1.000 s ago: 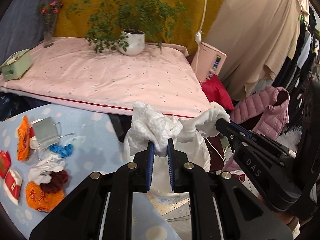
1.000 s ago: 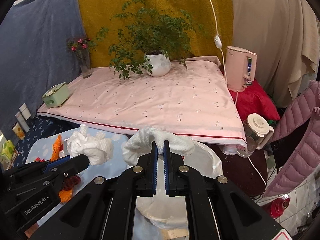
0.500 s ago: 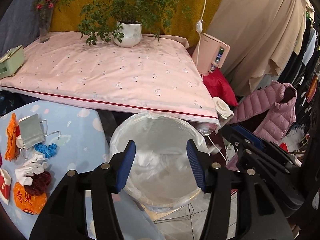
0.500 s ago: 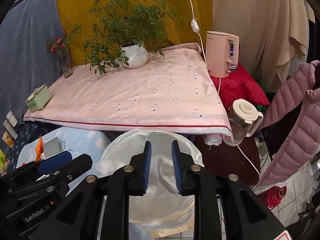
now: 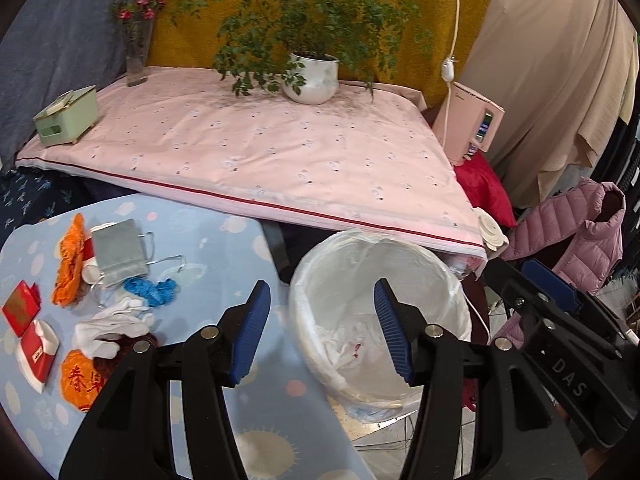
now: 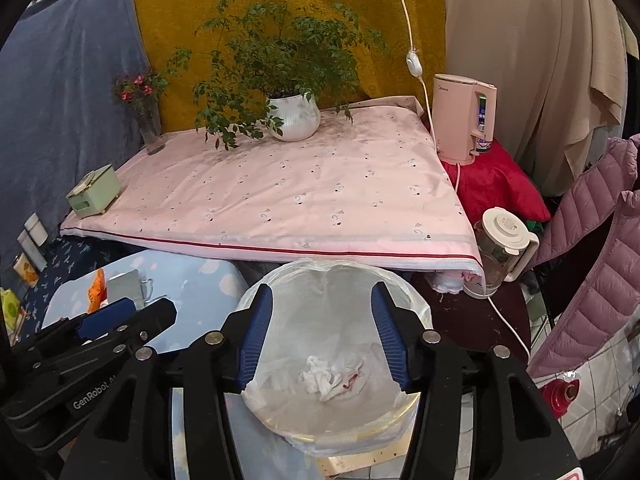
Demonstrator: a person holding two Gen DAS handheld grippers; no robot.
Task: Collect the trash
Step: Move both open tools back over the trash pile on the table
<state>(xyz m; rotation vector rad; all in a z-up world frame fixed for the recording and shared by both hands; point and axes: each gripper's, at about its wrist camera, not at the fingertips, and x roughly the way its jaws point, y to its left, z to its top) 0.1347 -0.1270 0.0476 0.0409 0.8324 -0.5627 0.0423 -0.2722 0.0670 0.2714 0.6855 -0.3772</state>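
- Two hand-held black grippers with blue ribbed pads are seen side by side above a round bin lined with a translucent white plastic bag (image 6: 416, 304).
- On the left, a light blue tablecloth with pale spots (image 5: 224, 248) is covered by scattered scraps: a small red box (image 5: 21, 309), an orange knitted piece (image 5: 70, 266), a grey fabric pouch (image 5: 120, 256), a blue crumpled scrap (image 5: 154, 290), a white cloth glove (image 5: 114, 324) and an orange round patch with red characters (image 5: 82, 380).
- The left gripper (image 5: 322, 330) is held with its jaws apart and nothing between them; one pad is over the tablecloth edge, the other over the bin.
- The right gripper (image 6: 322, 338) is likewise spread wide and empty, its jaws having just been opening; it is framed directly over the bin mouth.
- A crumpled white tissue wad with a red mark (image 6: 330, 376) is lying at the bottom of the bin, apart from both sets of pads.
- Behind the bin, a pink patterned bedcover (image 6: 304, 196) is seen, with a white potted green plant (image 6: 294, 116) on it.
- Further right, a pink electric water dispenser (image 6: 462, 120) and a glass kettle with a cream lid (image 6: 502, 252) are seen.
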